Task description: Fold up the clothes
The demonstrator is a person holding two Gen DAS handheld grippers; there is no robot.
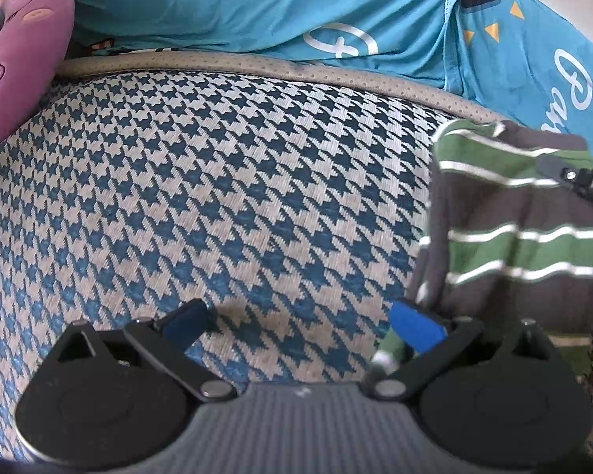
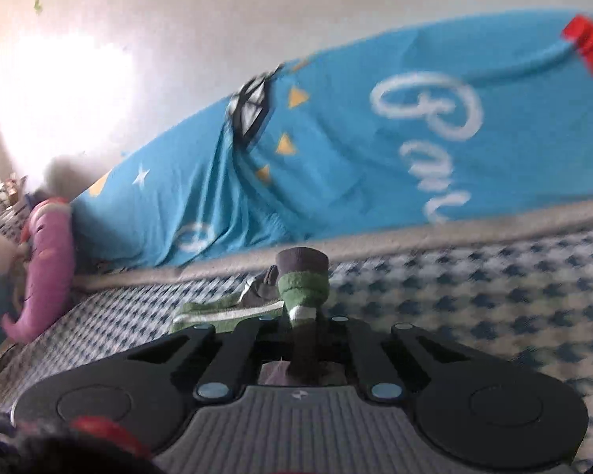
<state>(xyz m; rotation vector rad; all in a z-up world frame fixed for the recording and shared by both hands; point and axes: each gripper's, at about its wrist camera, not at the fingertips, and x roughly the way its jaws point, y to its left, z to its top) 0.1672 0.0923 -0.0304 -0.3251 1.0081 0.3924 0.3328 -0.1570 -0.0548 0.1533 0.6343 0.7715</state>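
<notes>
The right gripper [image 2: 302,316] pinches a soft green, grey and white striped knit garment [image 1: 514,237]; the left gripper [image 1: 296,326] is spread wide over woven blue-and-cream houndstooth upholstery [image 1: 217,197], turquoise printed fabric [image 1: 257,4] beyond its fingertips.

Purple plush toy [image 1: 17,51] beside turquoise sheet [image 1: 257,4].

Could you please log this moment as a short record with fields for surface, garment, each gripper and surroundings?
surface: houndstooth blue-and-beige cover
garment: striped green, grey and white garment, partly lifted off the surface
left gripper: open, empty, its right pad beside the garment's lower edge
right gripper: shut on the garment, a bunched fold standing up between its fingers
surroundings: blue printed cloth along the back; pink plush toy at the far left
</notes>
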